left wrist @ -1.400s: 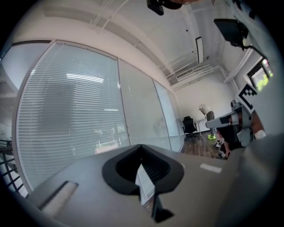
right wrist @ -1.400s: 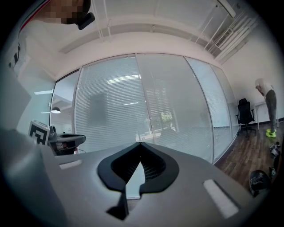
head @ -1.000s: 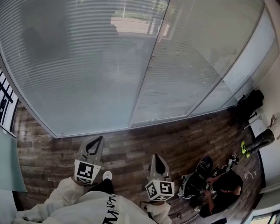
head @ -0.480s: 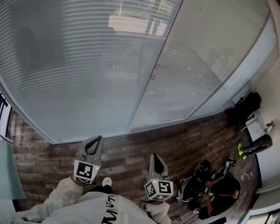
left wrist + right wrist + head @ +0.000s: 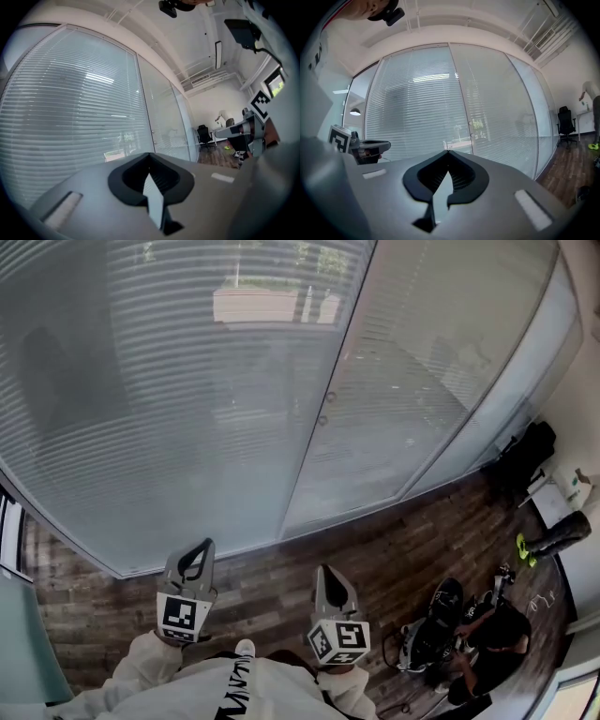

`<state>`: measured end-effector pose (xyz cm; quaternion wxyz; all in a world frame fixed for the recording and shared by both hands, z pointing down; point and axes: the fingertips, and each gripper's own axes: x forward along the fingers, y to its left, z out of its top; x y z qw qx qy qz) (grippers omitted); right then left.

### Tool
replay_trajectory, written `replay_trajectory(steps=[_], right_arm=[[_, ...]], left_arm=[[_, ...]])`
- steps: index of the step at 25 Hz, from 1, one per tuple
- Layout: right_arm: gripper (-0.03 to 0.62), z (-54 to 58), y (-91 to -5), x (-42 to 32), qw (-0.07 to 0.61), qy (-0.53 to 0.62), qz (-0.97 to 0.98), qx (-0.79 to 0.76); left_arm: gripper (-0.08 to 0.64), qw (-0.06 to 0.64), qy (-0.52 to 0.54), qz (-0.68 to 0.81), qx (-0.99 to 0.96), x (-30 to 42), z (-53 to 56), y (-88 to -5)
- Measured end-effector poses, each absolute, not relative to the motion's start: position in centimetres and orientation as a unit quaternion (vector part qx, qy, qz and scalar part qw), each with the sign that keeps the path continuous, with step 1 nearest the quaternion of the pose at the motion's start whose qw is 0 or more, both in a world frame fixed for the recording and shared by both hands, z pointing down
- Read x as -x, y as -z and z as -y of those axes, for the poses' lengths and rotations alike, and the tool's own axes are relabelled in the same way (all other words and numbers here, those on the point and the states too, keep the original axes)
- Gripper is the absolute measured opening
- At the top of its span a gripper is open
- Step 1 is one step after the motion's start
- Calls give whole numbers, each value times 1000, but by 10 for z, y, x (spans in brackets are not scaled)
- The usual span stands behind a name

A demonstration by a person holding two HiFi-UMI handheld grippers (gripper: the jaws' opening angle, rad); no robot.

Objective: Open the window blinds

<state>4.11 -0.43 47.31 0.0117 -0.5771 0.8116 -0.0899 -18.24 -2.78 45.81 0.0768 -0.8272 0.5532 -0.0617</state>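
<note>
Blinds (image 5: 187, 399) lowered; two claws (image 5: 202, 546) (image 5: 322, 570), both closed

The window blinds (image 5: 187, 381), ahead of both hand-held grippers, were cut off by the head view's top and left edges. Whatever lay outside showed through the slats only as a blur. Well to the right of the right hand-held gripper (image 5: 322, 570), a seated person (image 5: 487, 648) was partly cut by the bottom edge. The black gear (image 5: 433, 624) beside them was too small to tell apart. Behind the left hand-held gripper (image 5: 201, 546), the white sleeve (image 5: 141, 667) was cut off at the same edge.
</note>
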Motion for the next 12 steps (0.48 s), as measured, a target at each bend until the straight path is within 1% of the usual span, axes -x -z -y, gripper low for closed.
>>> replay_trajectory(steps=[12], right_arm=[[0, 29, -479, -58, 19, 95, -806, 583]], left_arm=[[0, 78, 72, -547, 830, 167, 53, -462]])
